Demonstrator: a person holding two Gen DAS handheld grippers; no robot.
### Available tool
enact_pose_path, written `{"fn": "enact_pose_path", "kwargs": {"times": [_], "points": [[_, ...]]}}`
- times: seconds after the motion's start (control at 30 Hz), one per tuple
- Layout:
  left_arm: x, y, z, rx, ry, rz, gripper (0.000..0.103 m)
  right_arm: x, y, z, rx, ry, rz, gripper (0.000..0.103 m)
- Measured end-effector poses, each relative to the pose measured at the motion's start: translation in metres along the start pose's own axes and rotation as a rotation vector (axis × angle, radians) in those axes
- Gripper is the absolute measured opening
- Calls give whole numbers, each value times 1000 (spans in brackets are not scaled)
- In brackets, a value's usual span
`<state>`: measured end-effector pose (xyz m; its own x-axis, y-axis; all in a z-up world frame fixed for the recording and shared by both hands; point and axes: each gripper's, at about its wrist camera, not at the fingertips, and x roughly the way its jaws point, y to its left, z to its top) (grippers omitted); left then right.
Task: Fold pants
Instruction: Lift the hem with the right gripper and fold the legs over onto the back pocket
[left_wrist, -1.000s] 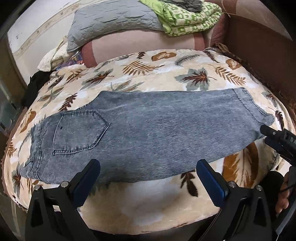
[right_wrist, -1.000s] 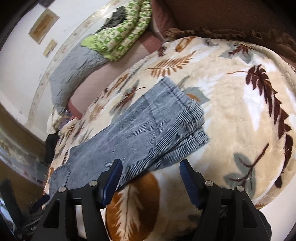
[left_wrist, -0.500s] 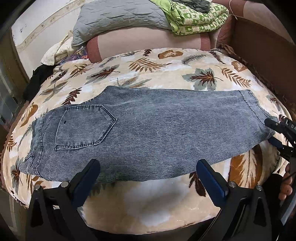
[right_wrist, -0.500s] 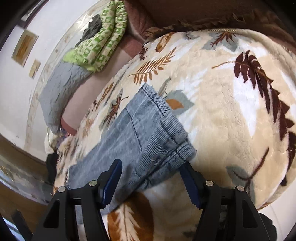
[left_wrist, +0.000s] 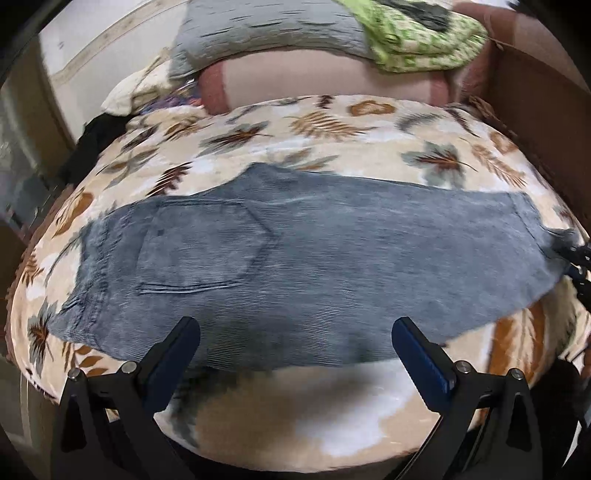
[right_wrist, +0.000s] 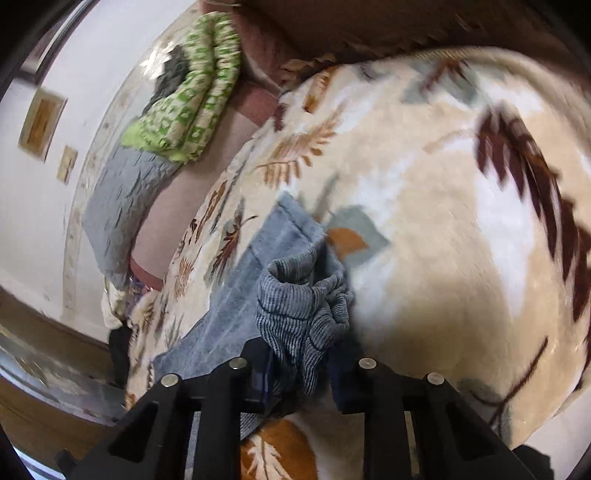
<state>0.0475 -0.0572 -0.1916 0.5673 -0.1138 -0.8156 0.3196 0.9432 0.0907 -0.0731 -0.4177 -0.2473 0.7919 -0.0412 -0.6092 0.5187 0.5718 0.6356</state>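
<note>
Pants: grey-blue denim pants lie flat across the bed, folded lengthwise with one leg over the other; waistband to the left, back pocket facing up, cuffs at the right edge of the left wrist view.

Cuff end: in the right wrist view the hem is bunched and lifted off the blanket, its ribbed inside showing.

Right tool: the right tool is pressed onto that bunched hem, both pads against the cloth (in the left wrist view it shows only as a dark blurred shape at the cuffs).

Left tool: the left tool hangs spread wide over the near edge of the pants, roughly mid-length; whether it touches the cloth cannot be told.

Bed: a cream blanket with brown and grey leaf print covers the bed under the pants.

Head of the bed: a pink bolster carries a grey quilted pillow and a folded green-and-white cloth.

Wall: two small framed pictures hang on the white wall.

Containers: none visible.
</note>
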Motion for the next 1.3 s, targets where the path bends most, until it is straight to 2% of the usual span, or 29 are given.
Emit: {"fn": "enact_pose_path", "kwargs": {"times": [0.23,0.37,0.53,0.57,0.67,0.73,0.87,0.93,1.03,1.1,1.17,1.23,1.3], "points": [[10,44,6,-113,2,44,103,-2,95,4,-267,2,-27,23],[11,56,4,-133,5,43,103,17,156,-26,-451,52,-34,23],[8,68,2,-144,-4,47,103,54,200,-74,-565,166,3,23],[7,71,1,-149,-6,50,103,64,206,-86,-569,217,19,24],[8,81,-1,-174,-3,56,103,89,209,-116,-554,371,29,32],[9,86,-2,-184,3,60,103,95,207,-131,-576,435,46,56],[11,94,-4,-196,8,66,103,76,196,-127,-538,481,233,58],[12,95,-4,-202,8,67,103,68,190,-111,-508,458,279,59],[13,92,-4,-204,11,57,103,54,172,-77,-463,286,207,59],[13,85,-4,-190,12,53,103,54,161,-63,-429,240,186,59],[13,77,-4,-167,13,51,103,63,153,-57,-443,221,136,55],[13,68,-3,-145,15,46,103,74,153,-63,-490,242,83,27],[11,59,-1,-122,13,35,103,87,145,-75,-474,322,74,22]]}}
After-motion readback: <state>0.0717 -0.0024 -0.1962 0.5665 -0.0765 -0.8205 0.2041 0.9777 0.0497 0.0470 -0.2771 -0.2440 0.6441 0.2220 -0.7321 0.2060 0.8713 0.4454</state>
